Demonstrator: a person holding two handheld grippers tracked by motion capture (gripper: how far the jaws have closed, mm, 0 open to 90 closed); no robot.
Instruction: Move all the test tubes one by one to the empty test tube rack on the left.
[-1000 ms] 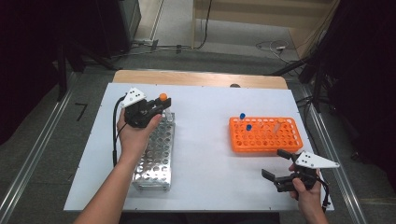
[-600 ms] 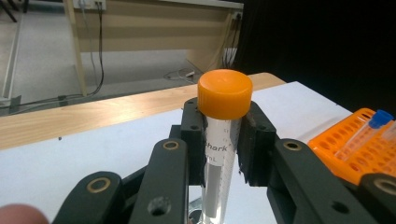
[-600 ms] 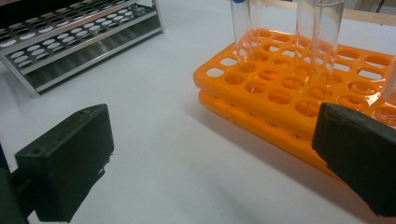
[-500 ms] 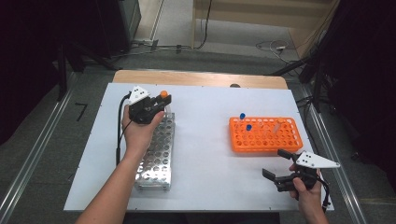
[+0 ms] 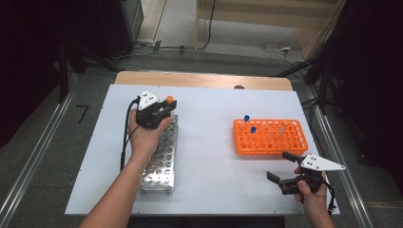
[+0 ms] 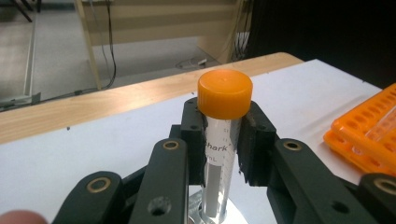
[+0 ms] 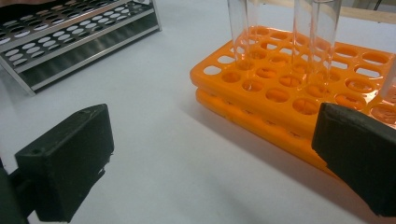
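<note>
My left gripper (image 5: 164,110) (image 6: 224,135) is shut on a clear tube with an orange cap (image 6: 224,93) (image 5: 169,99), held upright over the far end of the metal rack (image 5: 159,156). The tube's lower end stands at a hole of that rack (image 6: 210,217). An orange rack (image 5: 270,137) (image 7: 299,84) sits at the right and holds two blue-capped tubes (image 5: 247,118) and some clear ones (image 7: 308,37). My right gripper (image 5: 280,167) (image 7: 210,163) hangs open near the table's front right, just in front of the orange rack, with nothing between its fingers.
The white table (image 5: 209,156) has bare room between the two racks. A wooden strip (image 5: 204,80) runs along its far edge. The metal rack (image 7: 70,37) lies far off in the right gripper view. A cable trails from the left gripper along the forearm.
The left gripper has sunk a little with the orange-capped tube toward the metal rack's far end. The right gripper has stayed put.
</note>
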